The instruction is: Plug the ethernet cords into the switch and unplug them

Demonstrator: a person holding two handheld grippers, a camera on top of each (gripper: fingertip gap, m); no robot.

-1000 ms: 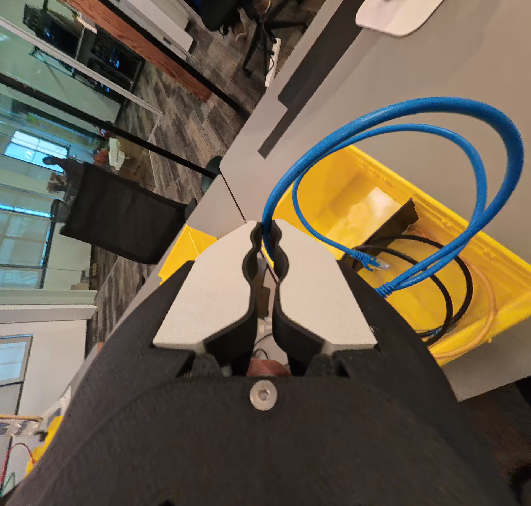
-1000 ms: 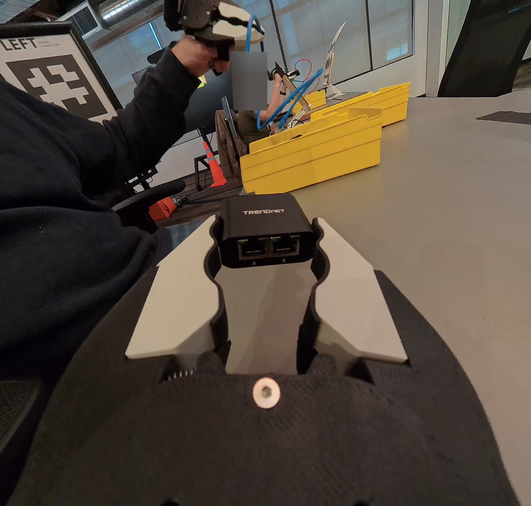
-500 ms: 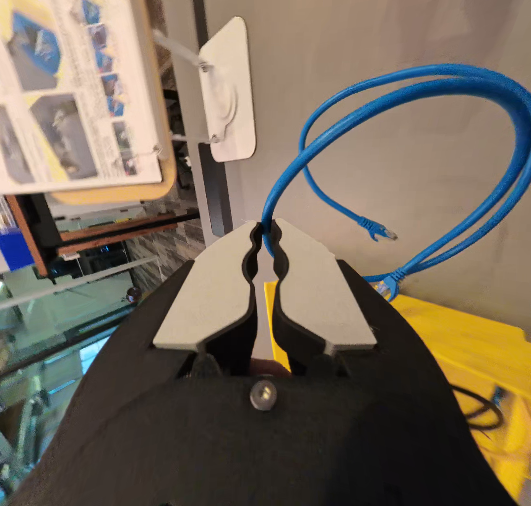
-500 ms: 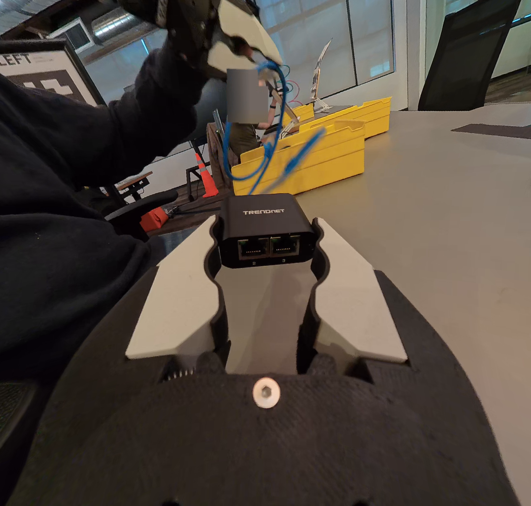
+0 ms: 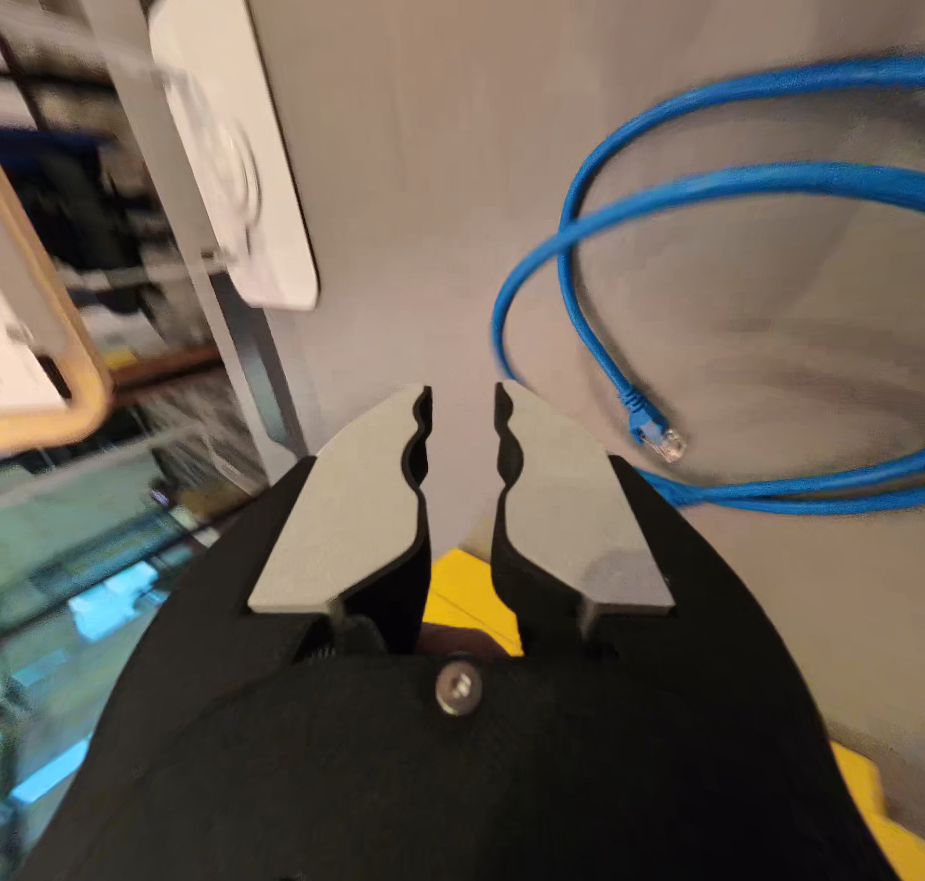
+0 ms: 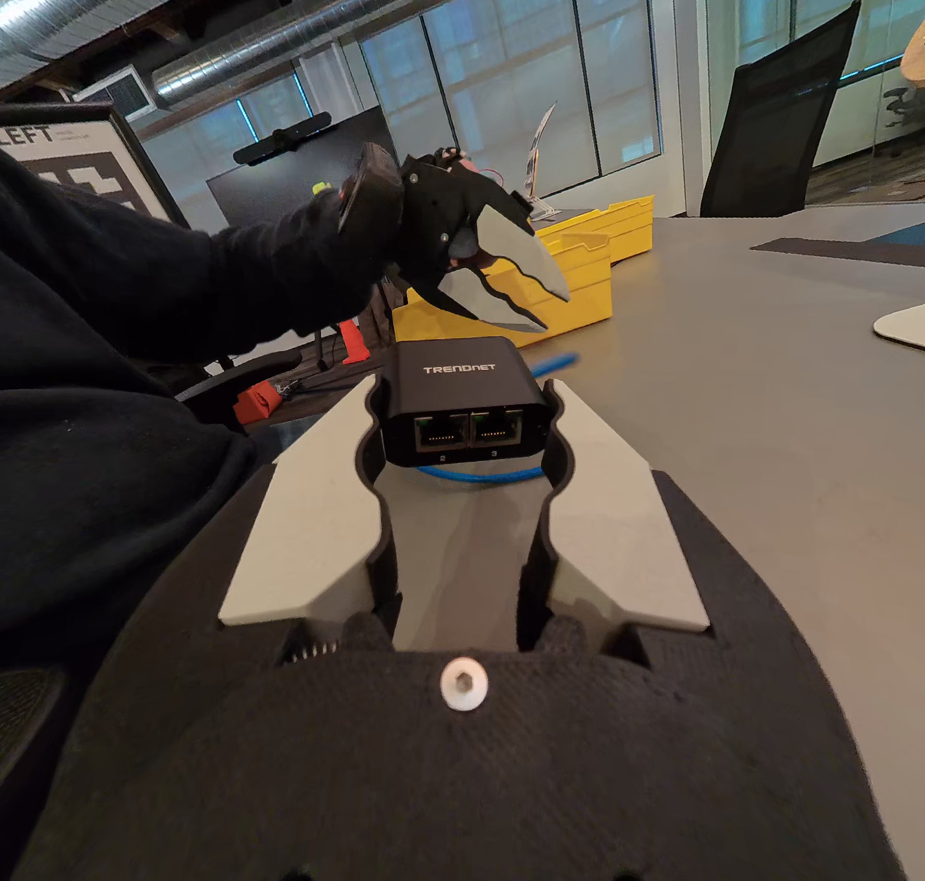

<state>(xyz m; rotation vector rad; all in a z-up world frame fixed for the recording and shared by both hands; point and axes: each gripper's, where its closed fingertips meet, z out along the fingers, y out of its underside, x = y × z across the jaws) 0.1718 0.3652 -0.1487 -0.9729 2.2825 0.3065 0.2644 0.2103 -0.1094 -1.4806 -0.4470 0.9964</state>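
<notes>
My left gripper (image 5: 461, 396) is open and empty above the grey table (image 5: 450, 131). A looped blue ethernet cord (image 5: 575, 266) lies loose on the table to its right, one clear plug (image 5: 655, 436) pointing down-right. My right gripper (image 6: 463, 394) is shut on a small black switch (image 6: 460, 396), held just above the table with two empty ports facing me. A stretch of the blue cord (image 6: 480, 476) shows under the switch and more of it (image 6: 553, 362) behind it. The left gripper also shows in the right wrist view (image 6: 555, 314), open, just beyond the switch.
Yellow bins (image 6: 575, 276) stand behind the switch; a yellow bin edge (image 5: 470, 601) shows below my left gripper. A white stand base (image 5: 235, 146) sits on the table at upper left, also at the right edge (image 6: 901, 326). A dark sleeve (image 6: 150, 331) fills the left. My hands' fingertips stand some 20 centimetres from each other.
My left gripper has opened and let go of the blue cord, which has dropped onto the table. That gripper has come down close behind the switch. The right gripper still holds the switch.
</notes>
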